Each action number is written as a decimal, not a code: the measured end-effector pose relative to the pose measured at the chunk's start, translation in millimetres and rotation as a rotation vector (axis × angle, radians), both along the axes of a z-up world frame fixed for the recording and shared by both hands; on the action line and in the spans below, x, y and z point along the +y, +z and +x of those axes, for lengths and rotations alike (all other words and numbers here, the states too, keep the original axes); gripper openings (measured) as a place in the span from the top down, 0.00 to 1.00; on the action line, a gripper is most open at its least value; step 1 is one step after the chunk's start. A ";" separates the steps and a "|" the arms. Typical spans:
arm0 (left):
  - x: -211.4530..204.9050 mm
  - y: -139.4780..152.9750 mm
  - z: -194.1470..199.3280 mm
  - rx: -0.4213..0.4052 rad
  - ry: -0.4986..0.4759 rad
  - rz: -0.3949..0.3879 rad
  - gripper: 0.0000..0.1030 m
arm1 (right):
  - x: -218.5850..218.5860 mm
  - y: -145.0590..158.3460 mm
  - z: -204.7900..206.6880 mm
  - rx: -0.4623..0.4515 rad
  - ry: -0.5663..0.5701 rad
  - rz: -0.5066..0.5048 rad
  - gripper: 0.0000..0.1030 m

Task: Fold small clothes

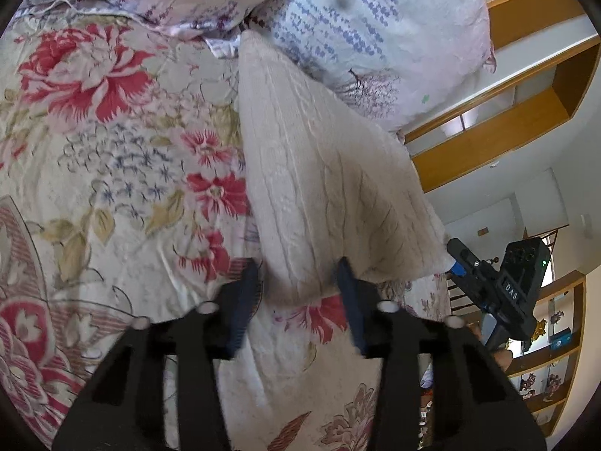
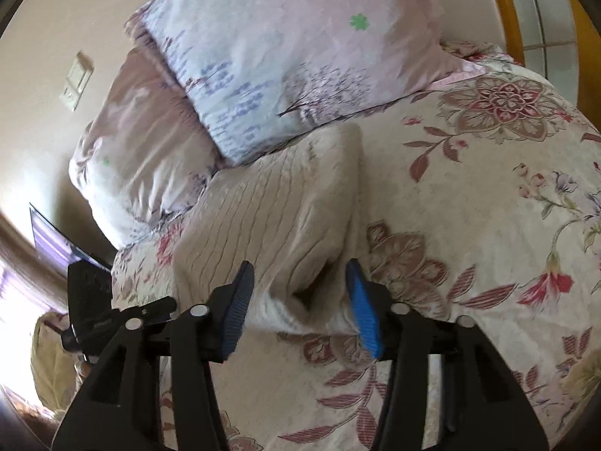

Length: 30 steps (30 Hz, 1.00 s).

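A cream cable-knit garment [image 1: 319, 173] lies folded on the floral bedspread [image 1: 112, 173], its far end against the pillows. My left gripper [image 1: 300, 274] is open, its blue-padded jaws on either side of the garment's near corner, not closed on it. In the right wrist view the same knit [image 2: 278, 218] lies ahead. My right gripper [image 2: 298, 285] is open, its jaws straddling the near folded edge. The right gripper [image 1: 488, 278] also shows in the left wrist view at the knit's right corner.
Two pale pink and blue pillows [image 2: 285, 56] lie at the head of the bed, touching the garment's far end. Wooden shelving [image 1: 526, 86] stands to the right of the bed. A wall switch [image 2: 77, 80] is on the left wall.
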<state>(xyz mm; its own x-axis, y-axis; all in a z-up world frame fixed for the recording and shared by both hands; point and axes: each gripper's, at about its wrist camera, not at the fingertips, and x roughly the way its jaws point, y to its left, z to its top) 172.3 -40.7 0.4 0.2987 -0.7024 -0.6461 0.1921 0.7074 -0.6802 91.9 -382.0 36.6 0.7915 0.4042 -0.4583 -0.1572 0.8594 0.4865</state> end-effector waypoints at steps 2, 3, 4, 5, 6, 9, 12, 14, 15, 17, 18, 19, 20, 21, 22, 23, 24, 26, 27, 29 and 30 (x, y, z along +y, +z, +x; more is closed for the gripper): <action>-1.7 -1.2 -1.4 -0.005 0.005 0.016 0.77 | 2.4 -3.7 0.5 0.002 0.003 -0.014 0.87; -3.0 -0.9 -1.4 -0.010 0.002 0.020 0.81 | 2.7 -2.3 -1.4 -0.013 -0.012 -0.023 0.87; -3.7 0.0 -1.3 -0.015 -0.003 0.025 0.83 | 2.0 1.0 -5.4 -0.036 -0.024 -0.028 0.89; -3.7 2.4 -1.4 -0.022 -0.006 0.026 0.85 | 0.8 5.1 -9.3 -0.062 -0.034 -0.025 0.90; -2.7 4.2 -1.8 -0.028 -0.007 0.022 0.86 | -2.4 13.0 -18.4 -0.113 -0.051 -0.011 0.90; 3.1 9.1 -3.9 -0.053 -0.018 -0.008 0.87 | -7.7 19.0 -26.8 -0.150 -0.095 -0.032 0.91; 6.3 4.7 -7.4 -0.054 -0.033 -0.010 0.88 | -9.1 -3.1 -13.8 -0.047 -0.139 -0.114 0.91; 6.7 -2.4 -10.0 -0.047 -0.040 -0.001 0.88 | -9.7 -24.5 -2.7 0.026 -0.167 -0.152 0.91; 6.9 -5.4 -10.2 -0.041 -0.040 0.000 0.88 | -11.3 -32.1 -0.2 0.042 -0.169 -0.148 0.91; 7.0 -8.9 -9.8 -0.035 -0.039 -0.005 0.87 | -14.7 -40.0 5.1 0.054 -0.177 -0.124 0.91; 6.0 -9.0 -9.1 -0.034 -0.039 -0.005 0.87 | -16.3 -39.7 6.0 0.057 -0.174 -0.114 0.91; 5.7 -8.2 -8.5 -0.033 -0.041 -0.004 0.86 | -16.8 -38.6 6.6 0.061 -0.166 -0.105 0.91; 5.9 -6.7 -8.5 -0.035 -0.043 -0.004 0.85 | -17.8 -36.0 5.9 0.061 -0.159 -0.097 0.89; 6.5 -3.7 -8.4 -0.038 -0.045 -0.004 0.83 | -20.3 -30.8 2.8 0.056 -0.148 -0.078 0.87; 7.8 -1.4 -8.2 -0.040 -0.046 -0.007 0.81 | -21.7 -27.0 0.7 0.051 -0.143 -0.057 0.76; 10.0 0.6 -7.5 -0.043 -0.041 -0.009 0.78 | -26.7 -21.1 -2.0 0.036 -0.146 -0.019 0.64; 12.7 3.6 -6.6 -0.048 -0.028 -0.014 0.67 | -30.0 -17.8 -3.4 0.022 -0.146 0.011 0.58; 16.6 7.3 -3.3 -0.051 -0.010 -0.023 0.55 | -38.2 -12.6 1.8 0.008 -0.144 0.089 0.52; 17.9 8.2 -1.2 -0.050 0.004 -0.017 0.53 | -41.4 -11.8 9.3 0.019 -0.139 0.132 0.52; 16.7 8.2 2.3 -0.039 0.012 -0.003 0.51 | -42.3 -13.7 23.6 0.047 -0.127 0.178 0.52; 16.0 8.0 2.7 -0.034 0.013 -0.001 0.50 | -40.1 -15.1 32.7 0.065 -0.121 0.191 0.52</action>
<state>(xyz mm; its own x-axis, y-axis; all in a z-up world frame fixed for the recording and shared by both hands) 175.0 -24.7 8.4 0.3292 -0.6994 -0.6344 0.2060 0.7089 -0.6746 124.6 -422.1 21.5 0.8108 0.3924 -0.4344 -0.0214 0.7615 0.6479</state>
